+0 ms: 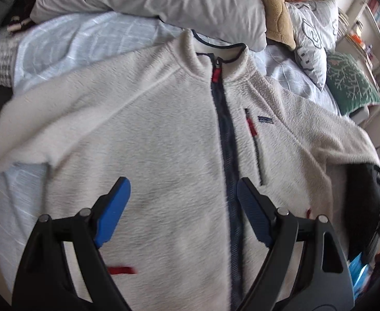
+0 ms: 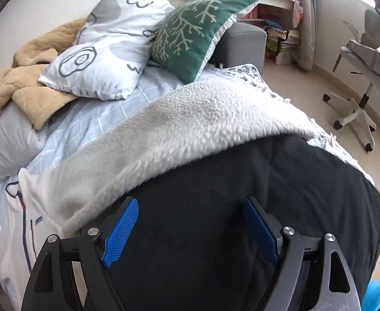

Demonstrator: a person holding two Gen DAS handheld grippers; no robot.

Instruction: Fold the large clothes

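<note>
Left wrist view: one cream fleece jacket lies front-up on the bed's light blue grid-pattern sheet, collar toward the pillows, zipped shut along one navy zipper. Red zipper pull at the collar. One chest pocket with a red pull; beside it a small navy label, lettering too blurred to read. Two short red marks lower on the front.

Left gripper hangs over the lower front of the jacket, its blue-padded fingers spread wide, nothing between them. The zipper runs just inside the right-hand finger. Whether the tips touch the fleece, cannot tell.

Right wrist view: right gripper also spread wide, holding nothing, over one dark garment at the bed edge. The jacket's sleeve drapes across the far edge of that dark cloth, ahead of the fingertips; the jacket body lies to the left.

Count at the head of the bed: one grey pillow, one white pillow with cartoon outlines, one green cushion with a white branch pattern, one tan quilted blanket. Partial letters on the white pillow, not readable.

One white swivel chair on the floor, right. Book stacks behind, titles unreadable.
</note>
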